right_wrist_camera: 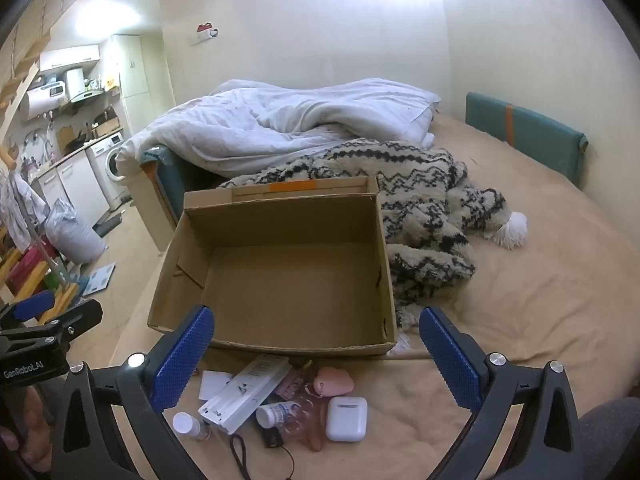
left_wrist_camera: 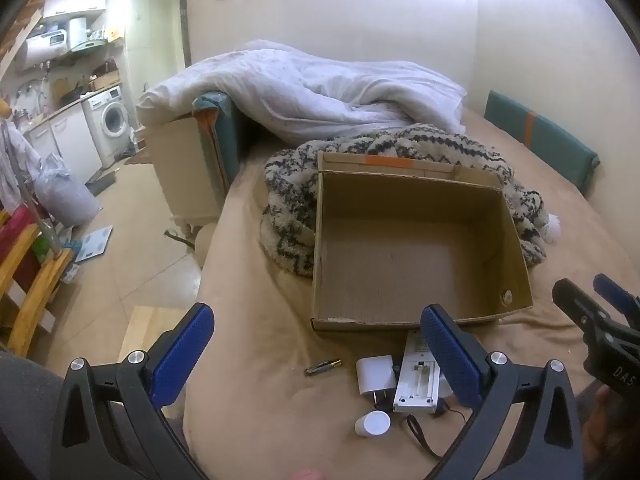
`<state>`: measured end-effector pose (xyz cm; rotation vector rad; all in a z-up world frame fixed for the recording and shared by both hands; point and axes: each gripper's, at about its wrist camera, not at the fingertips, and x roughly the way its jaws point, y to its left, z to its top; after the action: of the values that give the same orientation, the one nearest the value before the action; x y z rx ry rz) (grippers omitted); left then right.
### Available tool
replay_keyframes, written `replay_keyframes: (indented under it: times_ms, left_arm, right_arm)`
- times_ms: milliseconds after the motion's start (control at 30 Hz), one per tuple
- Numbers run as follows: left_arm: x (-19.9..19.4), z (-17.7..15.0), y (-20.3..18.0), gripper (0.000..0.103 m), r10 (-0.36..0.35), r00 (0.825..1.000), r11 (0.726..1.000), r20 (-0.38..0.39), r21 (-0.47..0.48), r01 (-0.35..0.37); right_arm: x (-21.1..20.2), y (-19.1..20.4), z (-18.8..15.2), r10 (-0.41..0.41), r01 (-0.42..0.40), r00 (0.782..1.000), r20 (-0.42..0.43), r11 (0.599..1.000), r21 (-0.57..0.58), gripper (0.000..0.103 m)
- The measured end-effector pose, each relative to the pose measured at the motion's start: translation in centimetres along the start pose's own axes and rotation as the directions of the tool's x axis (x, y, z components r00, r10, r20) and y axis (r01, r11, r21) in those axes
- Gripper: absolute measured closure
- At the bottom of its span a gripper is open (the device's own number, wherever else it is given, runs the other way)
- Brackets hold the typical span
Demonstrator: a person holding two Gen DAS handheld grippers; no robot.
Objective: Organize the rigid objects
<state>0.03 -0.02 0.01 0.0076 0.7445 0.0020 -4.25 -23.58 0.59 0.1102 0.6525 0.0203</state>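
Beige bedsheet [right_wrist_camera: 520, 300] fills lower frame in both views, rumpled white duvet [right_wrist_camera: 288, 120] behind. Open brown cardboard box [right_wrist_camera: 280, 272] at centre, nothing inside, patterned black-and-cream blanket [right_wrist_camera: 424, 216] touching its far right side. Small items clustered just below box's near wall: long white plastic device [right_wrist_camera: 244, 394], white earbud case [right_wrist_camera: 346, 418], pink pouch [right_wrist_camera: 334, 382], white square plug adapter [left_wrist_camera: 374, 374], lone battery [left_wrist_camera: 323, 367] (apart, to left). Left gripper [left_wrist_camera: 316, 344] jaws spread wide, nothing between pads. Right gripper [right_wrist_camera: 316, 344] likewise wide, holding nothing.
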Motion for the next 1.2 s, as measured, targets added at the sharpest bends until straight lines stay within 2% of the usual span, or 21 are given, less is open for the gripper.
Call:
replay_keyframes:
  times_ms: [1200]
  left_arm:
    - [-0.02, 0.25, 0.56, 0.000, -0.003, 1.000, 1.000, 0.000, -0.007, 0.003]
  right_arm:
    - [-0.04, 0.08, 0.06, -0.009, 0.009, 1.000, 0.002, 1.000, -0.011, 0.000]
